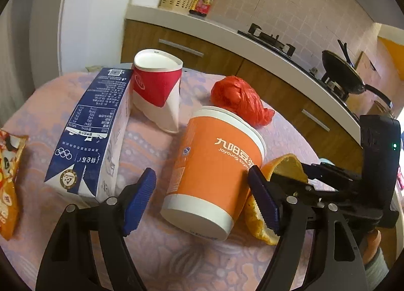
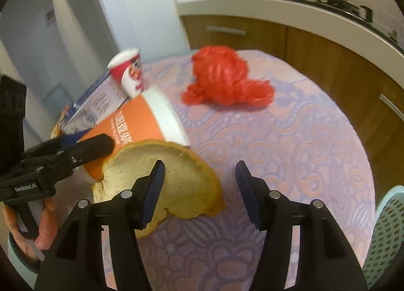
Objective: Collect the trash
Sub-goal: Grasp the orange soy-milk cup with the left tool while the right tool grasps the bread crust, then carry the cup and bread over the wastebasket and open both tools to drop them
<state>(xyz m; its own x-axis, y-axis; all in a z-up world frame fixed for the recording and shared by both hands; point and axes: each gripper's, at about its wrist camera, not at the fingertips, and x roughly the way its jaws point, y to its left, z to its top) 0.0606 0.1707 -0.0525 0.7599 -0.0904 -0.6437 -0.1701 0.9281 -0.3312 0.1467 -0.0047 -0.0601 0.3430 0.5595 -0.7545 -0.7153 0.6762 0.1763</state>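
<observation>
Left wrist view: my left gripper (image 1: 202,200) has its jaws released, spread around the lower end of an orange paper cup (image 1: 214,172) lying on its side on the patterned worktop (image 1: 151,144); the right pad sits at its wall, the left stands apart. Five more pieces surround it: one blue milk carton (image 1: 93,129), one crushed red-and-white cup (image 1: 159,89), one crumpled red bag (image 1: 240,99), one orange peel (image 1: 260,215), one snack wrapper (image 1: 10,185) at the left edge. Right wrist view: my right gripper (image 2: 200,190) is released, empty, its left pad over the peel (image 2: 181,177); bare cloth lies right, toward a pale basket (image 2: 386,230).
</observation>
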